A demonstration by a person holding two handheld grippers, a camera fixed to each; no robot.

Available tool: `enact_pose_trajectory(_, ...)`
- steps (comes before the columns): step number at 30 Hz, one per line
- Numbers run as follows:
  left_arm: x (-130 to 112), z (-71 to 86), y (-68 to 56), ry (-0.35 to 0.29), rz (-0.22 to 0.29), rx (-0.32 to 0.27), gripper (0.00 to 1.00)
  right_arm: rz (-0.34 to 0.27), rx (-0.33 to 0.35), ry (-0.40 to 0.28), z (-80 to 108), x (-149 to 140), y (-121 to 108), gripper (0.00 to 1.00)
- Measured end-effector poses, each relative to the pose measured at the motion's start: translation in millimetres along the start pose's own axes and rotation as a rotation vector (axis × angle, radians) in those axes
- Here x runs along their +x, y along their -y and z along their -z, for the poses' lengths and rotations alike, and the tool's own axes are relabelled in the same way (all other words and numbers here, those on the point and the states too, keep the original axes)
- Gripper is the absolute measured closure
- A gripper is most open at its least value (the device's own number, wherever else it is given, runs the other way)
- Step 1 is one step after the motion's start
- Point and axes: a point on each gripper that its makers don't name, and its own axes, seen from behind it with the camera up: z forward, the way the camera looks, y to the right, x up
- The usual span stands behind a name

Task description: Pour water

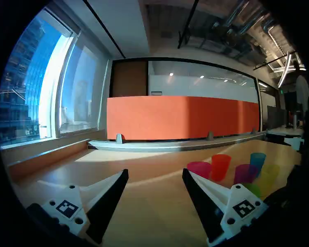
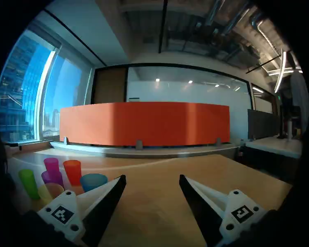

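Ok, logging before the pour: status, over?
Jaws open and empty on left gripper and right gripper. Coloured plastic cups clustered on wooden table, ungripped. Nothing blocking them.

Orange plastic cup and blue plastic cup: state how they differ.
The orange translucent plastic cup is orange, the blue translucent plastic cup blue. In the right gripper view the blue cup stands nearer, base hidden behind the right gripper; the orange cup stands farther back, left of it. Both stand upright on the wooden table.
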Motion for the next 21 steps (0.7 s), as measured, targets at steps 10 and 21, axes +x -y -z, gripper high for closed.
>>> enact_pose_trajectory(10, 6, -1.5, 0.0, 0.015, 0.030, -0.004, 0.03, 0.029, -0.005, 0.019, 3.8, 1, 3, 0.00)
enact_pose_trajectory(21, 48, -0.5, 4.1, 0.024, -0.017, -0.018, 0.03, 0.055, 0.023, 0.062, 4.7, 40, 7, 0.00)
